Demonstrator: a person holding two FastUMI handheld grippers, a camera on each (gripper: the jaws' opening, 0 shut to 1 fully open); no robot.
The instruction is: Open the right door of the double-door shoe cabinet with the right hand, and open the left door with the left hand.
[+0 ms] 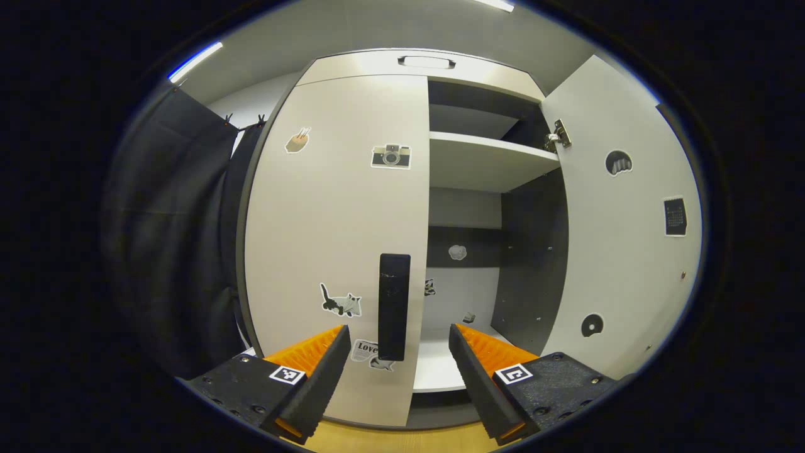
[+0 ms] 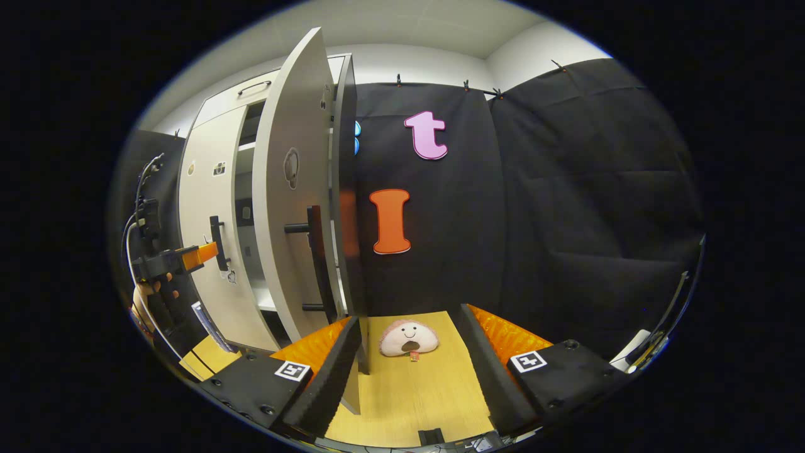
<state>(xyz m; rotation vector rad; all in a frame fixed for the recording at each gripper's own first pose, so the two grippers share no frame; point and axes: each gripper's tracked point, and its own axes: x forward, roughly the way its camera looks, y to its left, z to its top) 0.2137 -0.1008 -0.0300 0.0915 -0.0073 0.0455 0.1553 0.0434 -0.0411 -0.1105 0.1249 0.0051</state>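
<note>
Black cloth (image 2: 566,207) lines the booth behind a wooden floor (image 2: 421,390). Above the cloth run a white wall (image 2: 440,60) and a ceiling (image 1: 352,28) with strip lights (image 1: 194,61).

Left gripper view faces the cabinet (image 1: 352,251) close up; right gripper view sees it (image 2: 214,207) obliquely from its right.

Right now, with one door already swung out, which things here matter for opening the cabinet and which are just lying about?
Job:
- left door, shut
- its black handle, between the left gripper's open fingers
- right door, open
- right gripper, open, holding nothing

Lying about:
- smiling plush toy on the wooden floor
- stickers on the doors, such as the camera sticker
</note>
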